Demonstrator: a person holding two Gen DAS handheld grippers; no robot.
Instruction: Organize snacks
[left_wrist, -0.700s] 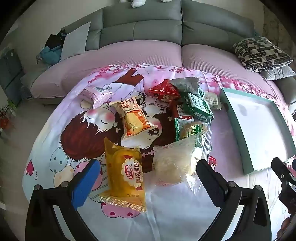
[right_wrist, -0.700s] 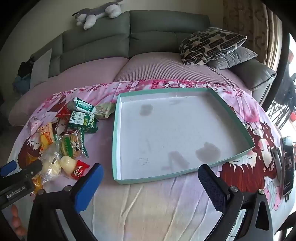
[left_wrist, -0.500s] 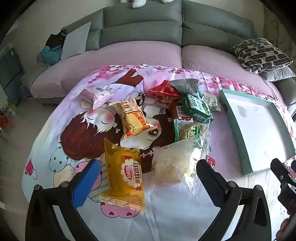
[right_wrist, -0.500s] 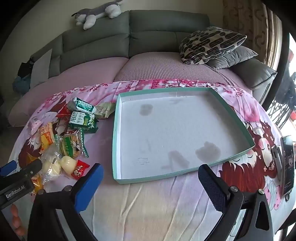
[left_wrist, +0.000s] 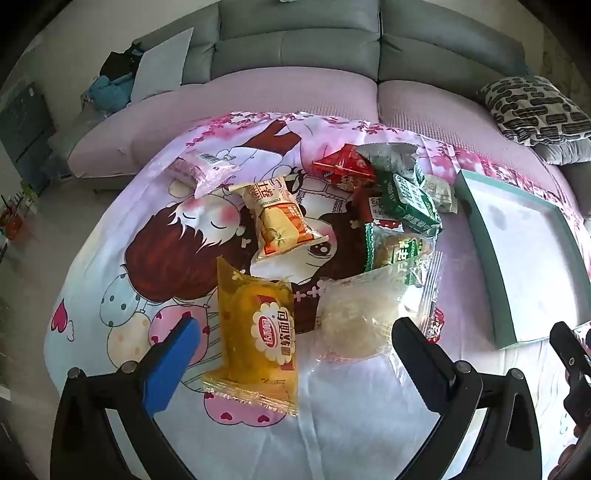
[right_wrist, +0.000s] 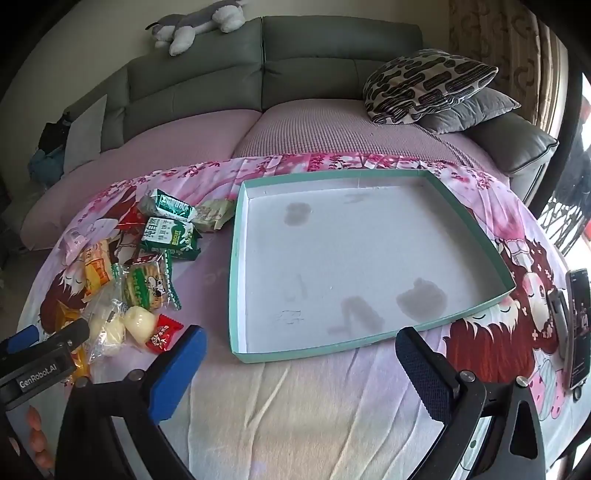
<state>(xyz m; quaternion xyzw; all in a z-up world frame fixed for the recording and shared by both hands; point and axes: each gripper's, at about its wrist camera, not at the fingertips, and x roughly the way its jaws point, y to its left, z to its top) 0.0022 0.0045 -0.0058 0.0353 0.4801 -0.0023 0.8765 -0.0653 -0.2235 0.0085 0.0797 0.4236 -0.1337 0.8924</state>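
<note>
While both hand-held grippers (left (left_wrist: 295, 343), right (right_wrist: 301, 350)) stay spread apart, the yellow snack packet (left_wrist: 256, 336) sits closer.

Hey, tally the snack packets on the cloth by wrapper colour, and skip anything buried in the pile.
Green packets: 3
Red packets: 2
Yellow bread packet: 1
Orange-and-cream packet: 1
Pink packet: 1
Clear bag of buns: 1
Beige packet: 1
Total: 10, plus at least one half hidden under the green ones.
</note>
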